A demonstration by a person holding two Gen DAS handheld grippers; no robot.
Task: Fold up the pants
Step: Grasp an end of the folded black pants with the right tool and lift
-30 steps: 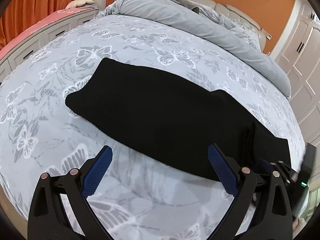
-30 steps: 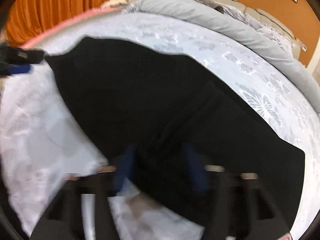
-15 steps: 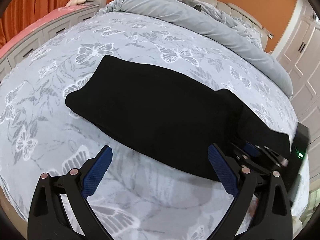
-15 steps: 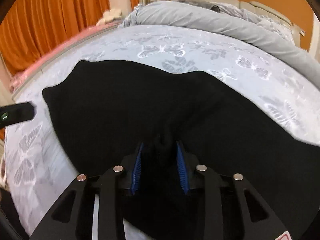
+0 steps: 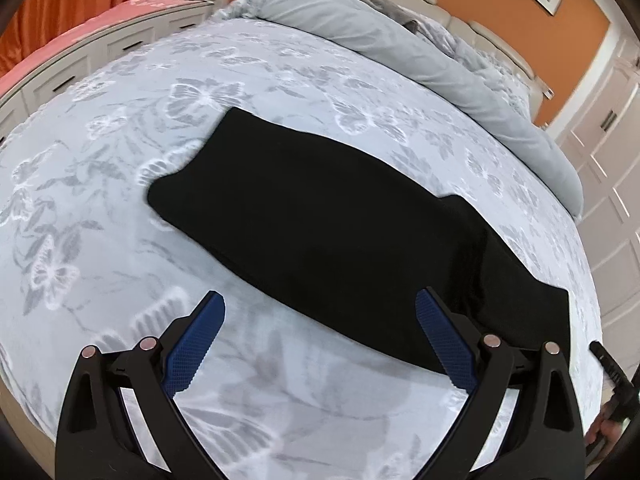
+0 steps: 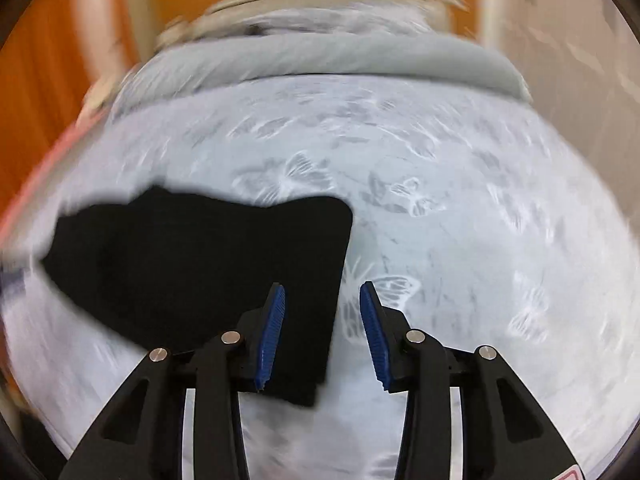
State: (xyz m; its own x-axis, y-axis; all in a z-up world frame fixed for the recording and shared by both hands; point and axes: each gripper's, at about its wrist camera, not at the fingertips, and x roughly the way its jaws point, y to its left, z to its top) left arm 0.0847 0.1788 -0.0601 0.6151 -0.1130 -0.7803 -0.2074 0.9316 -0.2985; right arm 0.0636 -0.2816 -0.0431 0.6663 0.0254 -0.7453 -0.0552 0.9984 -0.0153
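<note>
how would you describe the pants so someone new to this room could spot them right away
Start at the large bed with the pale butterfly-print cover. The pants lie flat near its middle, a long folded strip running across the bed. They are the only solid black thing there, plain against the grey duvet rolled up at the headboard end.

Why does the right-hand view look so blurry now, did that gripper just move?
Yes. The right gripper let go of the black pants, opened, and swung right: against the bed, the pants now sit left of its fingers instead of between them.
</note>
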